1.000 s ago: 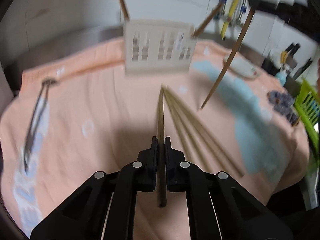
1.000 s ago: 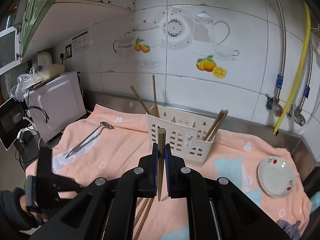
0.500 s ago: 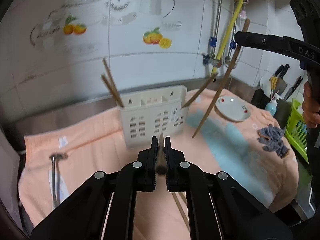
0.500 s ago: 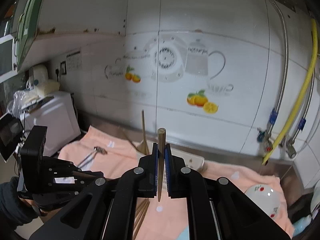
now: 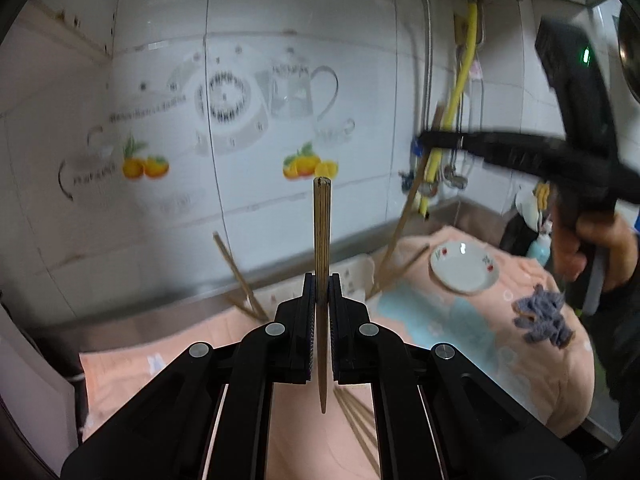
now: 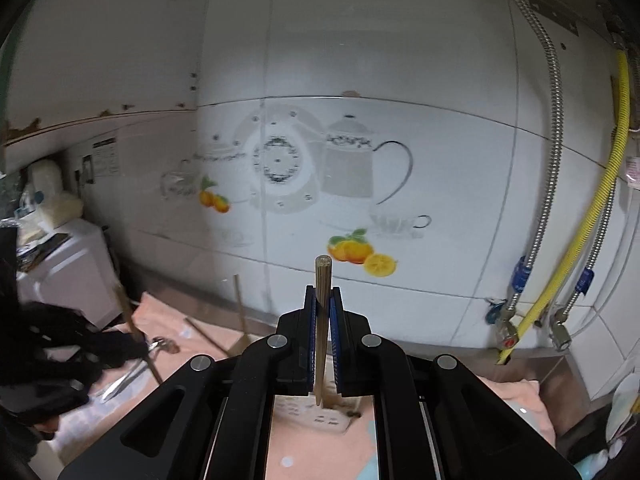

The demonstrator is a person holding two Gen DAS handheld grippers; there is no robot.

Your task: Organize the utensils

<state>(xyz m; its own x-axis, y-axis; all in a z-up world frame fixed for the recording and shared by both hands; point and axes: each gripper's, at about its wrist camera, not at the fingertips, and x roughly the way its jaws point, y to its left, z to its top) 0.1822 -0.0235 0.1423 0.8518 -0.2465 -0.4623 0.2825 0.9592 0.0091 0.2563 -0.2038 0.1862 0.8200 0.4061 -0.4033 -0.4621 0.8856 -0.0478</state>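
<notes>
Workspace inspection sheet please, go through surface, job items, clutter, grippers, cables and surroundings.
Surface: peach towel over the counter.
Job's things: cream utensil caddy holding chopsticks; loose chopsticks on the towel; metal spoon lying left.
Clutter: white saucer, grey-blue rag.
Grippers: left gripper and right gripper each clamp one upright chopstick.
Cables: nothing seen; yellow hose and braided metal hoses on the wall.
Surroundings: tiled wall, white appliance.

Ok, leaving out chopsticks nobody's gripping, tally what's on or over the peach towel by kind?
Gripped brown wooden chopsticks: 2
White slotted plastic holder: 1
White round saucer: 1
Metal spoon: 1
Grey-blue crumpled rag: 1
Total: 6
</notes>
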